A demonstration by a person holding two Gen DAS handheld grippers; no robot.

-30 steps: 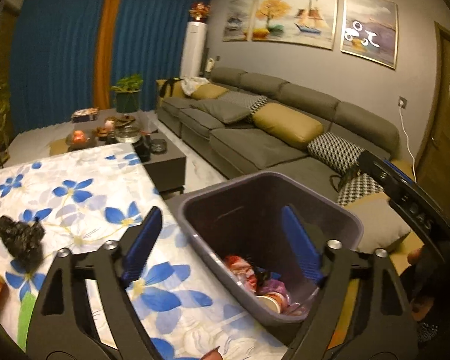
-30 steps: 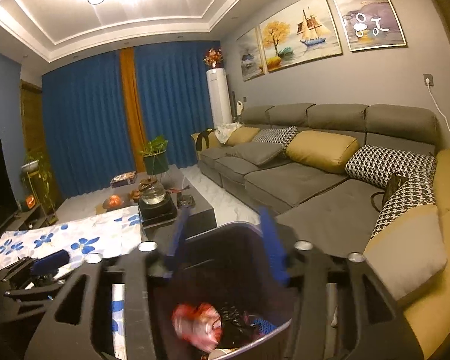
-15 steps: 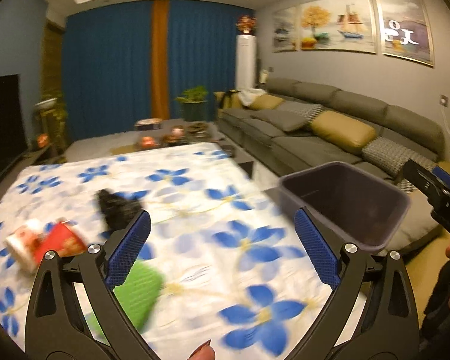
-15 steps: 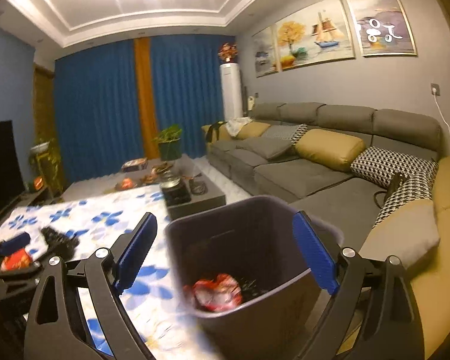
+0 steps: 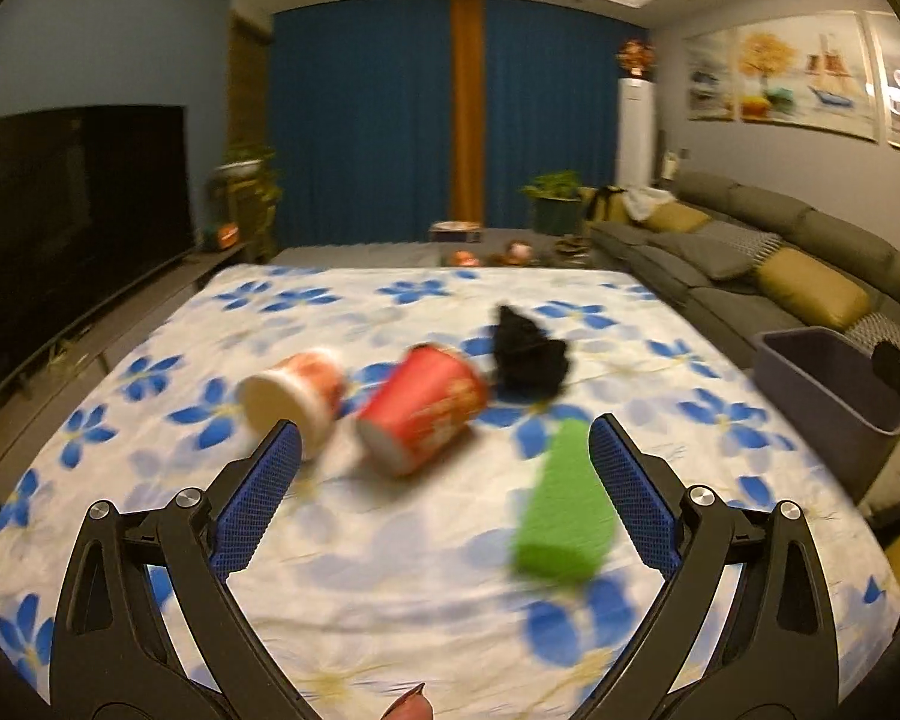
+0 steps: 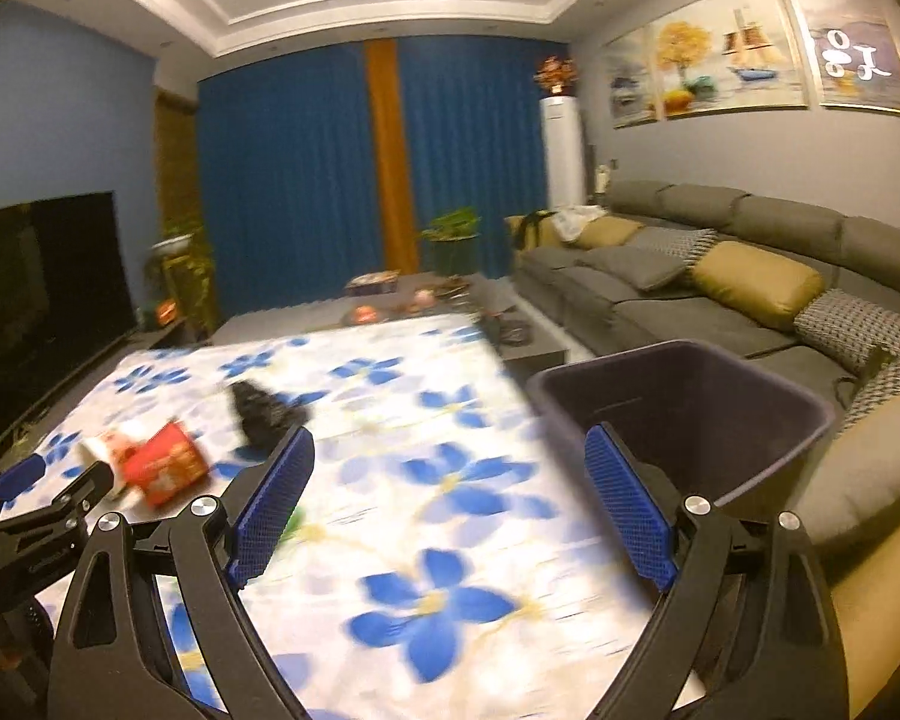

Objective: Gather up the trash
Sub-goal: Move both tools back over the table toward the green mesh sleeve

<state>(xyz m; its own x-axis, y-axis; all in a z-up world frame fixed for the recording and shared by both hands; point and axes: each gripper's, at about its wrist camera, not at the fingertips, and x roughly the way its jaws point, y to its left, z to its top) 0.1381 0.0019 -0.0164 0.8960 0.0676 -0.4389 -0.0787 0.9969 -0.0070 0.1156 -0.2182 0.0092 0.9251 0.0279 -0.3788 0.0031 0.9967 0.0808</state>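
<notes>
white cup (image 5: 291, 399): lying on its side on the flowered surface (image 5: 390, 576), farthest left of the leftover trash, just past the left fingers (image 5: 258, 504)

red cup (image 5: 423, 417): tipped over right beside the white one, kinda blurry since the camera's swinging; a second ago this view was staring down into the bin, now it's facing the litter

black crumpled bag (image 5: 531, 354): sitting just behind the red cup, touching or nearly, can't really tell

green wrapper (image 5: 564, 510): closest piece, lying just inside the left gripper's (image 5: 444, 498) right-hand finger, not being pinched

left gripper: fingers spread wide, they've just been opening a bit more, nothing between the pads

right gripper (image 6: 450, 501): also swinging off the bin toward the surface, fingers have just been opening up wide and they're empty; I'm guessing the last piece got dropped

trash bin (image 6: 684, 414): off the surface's right edge, by the sofa (image 6: 720, 276)

what it means: one drop looks done and both hands are heading back for more; four pieces to go, green wrapper looking like the easiest next grab
</notes>
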